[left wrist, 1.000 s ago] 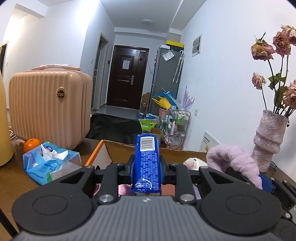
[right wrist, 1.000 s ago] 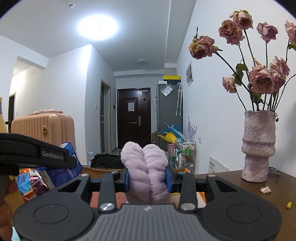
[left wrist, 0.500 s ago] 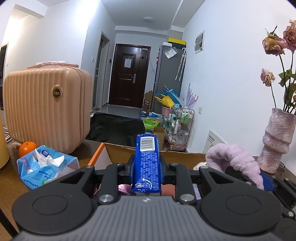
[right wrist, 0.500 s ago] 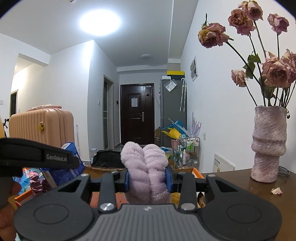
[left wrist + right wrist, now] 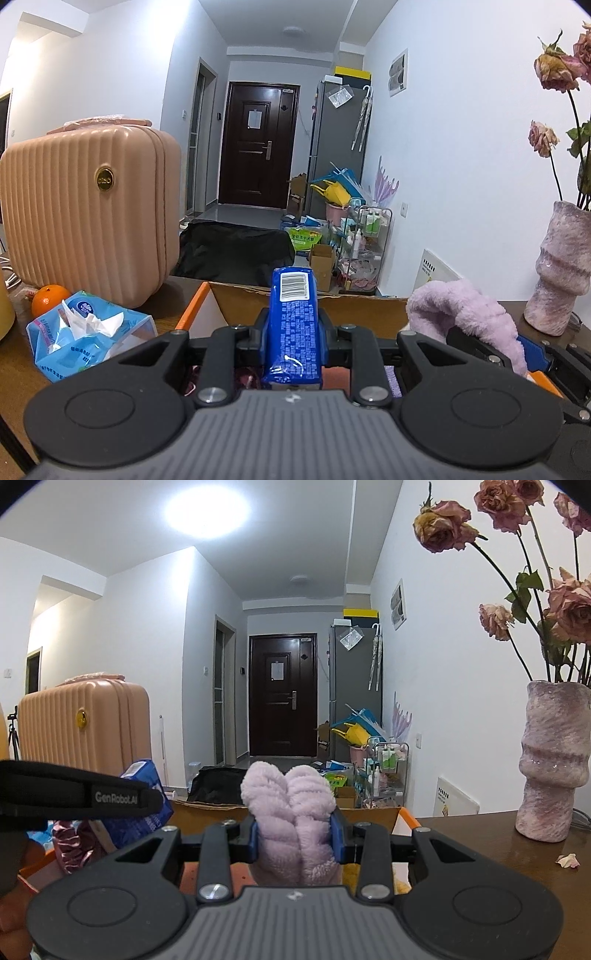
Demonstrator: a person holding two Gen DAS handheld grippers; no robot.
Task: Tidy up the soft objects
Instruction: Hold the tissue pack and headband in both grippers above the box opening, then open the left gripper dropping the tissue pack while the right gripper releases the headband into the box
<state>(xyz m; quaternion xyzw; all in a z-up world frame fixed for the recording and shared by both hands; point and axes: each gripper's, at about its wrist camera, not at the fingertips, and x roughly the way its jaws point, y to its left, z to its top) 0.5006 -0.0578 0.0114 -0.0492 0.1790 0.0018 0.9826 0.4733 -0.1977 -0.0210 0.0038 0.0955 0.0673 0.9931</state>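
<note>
My left gripper (image 5: 293, 332) is shut on a blue tissue packet (image 5: 293, 325) with a barcode at its top, held upright over an open cardboard box (image 5: 314, 306) with an orange rim. My right gripper (image 5: 294, 834) is shut on a folded lilac fluffy cloth (image 5: 291, 823) above the same box (image 5: 369, 812). In the left wrist view the lilac cloth (image 5: 461, 314) shows at the right, clamped by the right gripper. In the right wrist view the blue packet (image 5: 146, 805) shows at the left behind the left gripper's strap. A shiny pink scrunchie (image 5: 70, 845) lies in the box.
A peach ribbed suitcase (image 5: 88, 218) stands at the left on the brown table (image 5: 22, 358), with an orange (image 5: 48, 297) and an open pale-blue tissue pack (image 5: 85, 332) in front of it. A pink vase (image 5: 550, 760) of dried roses stands at the right. Fallen petals (image 5: 567, 860) lie near it.
Both grippers have shifted slightly sideways together, keeping their loads; the vase and suitcase have slid rightward in both views. A plush toy seen in the box earlier is now hidden.
</note>
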